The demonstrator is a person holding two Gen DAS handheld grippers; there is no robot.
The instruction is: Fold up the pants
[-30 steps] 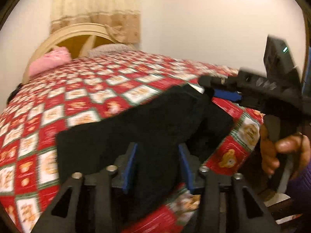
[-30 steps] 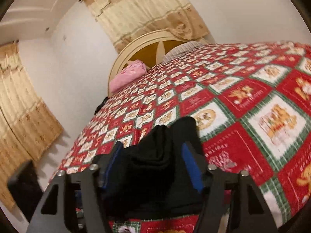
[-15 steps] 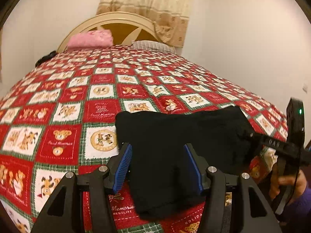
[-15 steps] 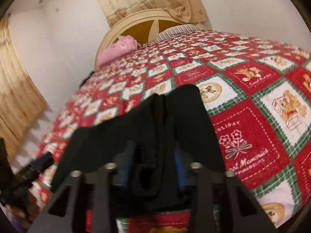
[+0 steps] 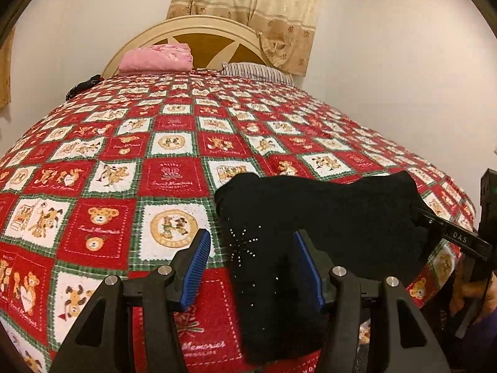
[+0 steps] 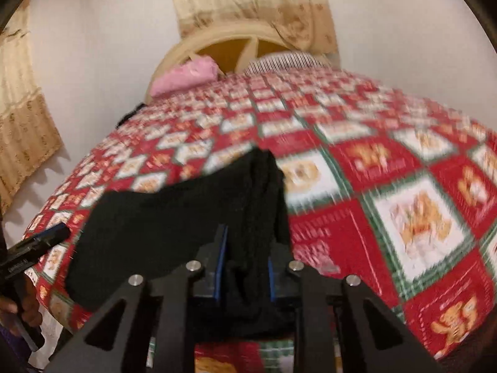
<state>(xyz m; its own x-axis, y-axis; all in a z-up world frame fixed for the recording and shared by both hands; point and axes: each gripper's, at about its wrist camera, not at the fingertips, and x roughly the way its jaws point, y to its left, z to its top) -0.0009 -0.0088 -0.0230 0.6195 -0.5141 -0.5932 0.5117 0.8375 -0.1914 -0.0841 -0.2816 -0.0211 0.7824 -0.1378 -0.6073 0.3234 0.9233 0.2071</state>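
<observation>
Black pants (image 5: 326,217) lie bunched on the red teddy-bear quilt (image 5: 124,180), at the foot end, far from the headboard (image 5: 202,31). My left gripper (image 5: 252,259) has its blue pads (image 5: 195,267) spread wide apart; nothing is pinched. One end of the pants with a small sparkly stud pattern sits between the pads, closer to the right-hand pad, loose on the quilt. My right gripper (image 6: 245,264) is closed down on a thick fold of the same pants (image 6: 186,217), blue pads (image 6: 221,264) pressed in on both sides of the cloth. The right wrist view is motion-blurred, so fine detail of the fold is unclear. From the left wrist view the right gripper (image 5: 425,217) shows at the far edge of the pants, away from the headboard, my hand (image 5: 475,295) on its handle. From the right wrist view the left gripper (image 6: 59,233) shows at the opposite edge of the pants. Up at the headboard: a pink folded cloth (image 5: 155,57), a striped pillow (image 5: 254,71) beside it, and a beige curtain (image 5: 248,3) hanging above. A dark item (image 5: 84,85) lies on the quilt edge near the pink cloth; can't tell what it is.
</observation>
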